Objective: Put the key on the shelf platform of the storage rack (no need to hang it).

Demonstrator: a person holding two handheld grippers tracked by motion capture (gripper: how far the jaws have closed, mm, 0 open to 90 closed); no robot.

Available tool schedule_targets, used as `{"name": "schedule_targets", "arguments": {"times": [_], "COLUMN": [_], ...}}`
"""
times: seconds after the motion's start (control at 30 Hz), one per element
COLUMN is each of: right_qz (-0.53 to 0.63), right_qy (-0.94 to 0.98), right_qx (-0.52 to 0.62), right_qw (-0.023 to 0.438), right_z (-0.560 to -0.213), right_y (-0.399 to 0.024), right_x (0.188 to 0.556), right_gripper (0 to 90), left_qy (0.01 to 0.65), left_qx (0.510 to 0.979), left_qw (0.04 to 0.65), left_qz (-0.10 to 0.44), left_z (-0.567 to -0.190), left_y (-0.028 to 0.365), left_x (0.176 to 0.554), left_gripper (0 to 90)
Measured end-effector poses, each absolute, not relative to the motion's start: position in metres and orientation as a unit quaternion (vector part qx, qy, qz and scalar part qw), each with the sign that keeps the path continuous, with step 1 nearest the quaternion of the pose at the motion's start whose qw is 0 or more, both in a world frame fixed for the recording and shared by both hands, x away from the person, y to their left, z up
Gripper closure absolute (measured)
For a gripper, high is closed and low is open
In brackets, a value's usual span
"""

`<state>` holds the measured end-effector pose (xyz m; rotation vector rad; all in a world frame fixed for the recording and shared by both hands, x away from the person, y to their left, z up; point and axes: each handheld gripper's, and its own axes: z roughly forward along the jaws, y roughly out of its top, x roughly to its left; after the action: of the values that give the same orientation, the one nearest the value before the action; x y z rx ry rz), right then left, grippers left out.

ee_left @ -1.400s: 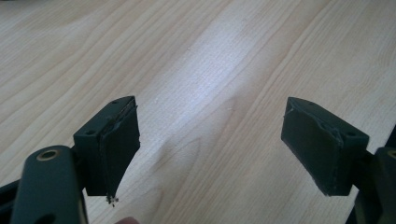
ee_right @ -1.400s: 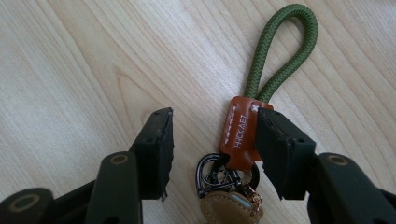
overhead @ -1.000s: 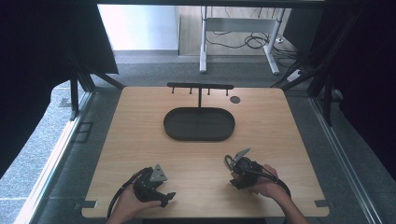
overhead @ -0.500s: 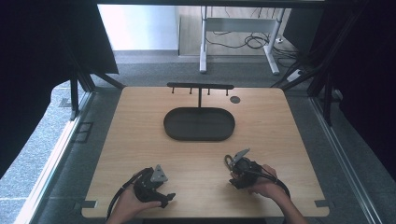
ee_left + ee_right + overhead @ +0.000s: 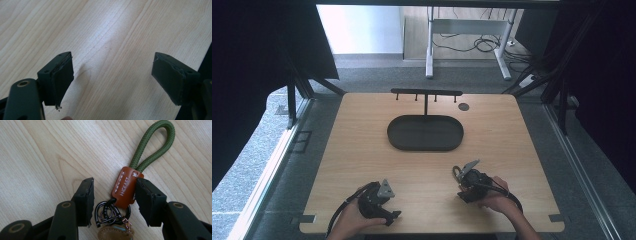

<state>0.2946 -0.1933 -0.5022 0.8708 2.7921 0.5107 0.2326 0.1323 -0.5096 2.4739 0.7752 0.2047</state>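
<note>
A keychain (image 5: pixel 127 187) lies flat on the wooden table (image 5: pixel 362 150). It has an olive-green rope loop (image 5: pixel 153 145), a brown leather tag and black metal rings (image 5: pixel 109 212). My right gripper (image 5: pixel 113 195) is open and straddles it: the tag touches the right jaw, and a gap separates it from the left jaw. In the high view this gripper (image 5: pixel 462 181) sits at the front right, with the keychain (image 5: pixel 456 173) at its tip. My left gripper (image 5: pixel 112 72) is open over bare wood, and in the high view it (image 5: pixel 388 206) rests at the front left.
A black oval tray (image 5: pixel 425 145) lies mid-table. Behind it stands a low black rack with hooks (image 5: pixel 426 93), and a small dark disc (image 5: pixel 463 106) sits to the rack's right. The table's front edge runs just beside the left gripper.
</note>
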Motion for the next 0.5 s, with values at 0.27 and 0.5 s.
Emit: {"name": "schedule_targets", "arguments": {"times": [0.27,0.5], "right_qz": [0.173,0.175], "right_qy": [0.936,0.935], "right_qx": [0.294,0.295], "right_qw": [0.086,0.088], "right_z": [-0.5020,-0.5014], "right_y": [-0.1939,-0.1944], "right_x": [0.2951,0.2957], "right_gripper": [52.5,56.6], "left_qy": [0.295,0.294], "left_qx": [0.913,0.913], "left_qw": [0.271,0.272], "left_qz": [0.082,0.083], "left_z": [-0.5089,-0.5077], "left_y": [0.1345,0.1352], "left_x": [0.2336,0.2339], "left_gripper": [18.4,18.4]}}
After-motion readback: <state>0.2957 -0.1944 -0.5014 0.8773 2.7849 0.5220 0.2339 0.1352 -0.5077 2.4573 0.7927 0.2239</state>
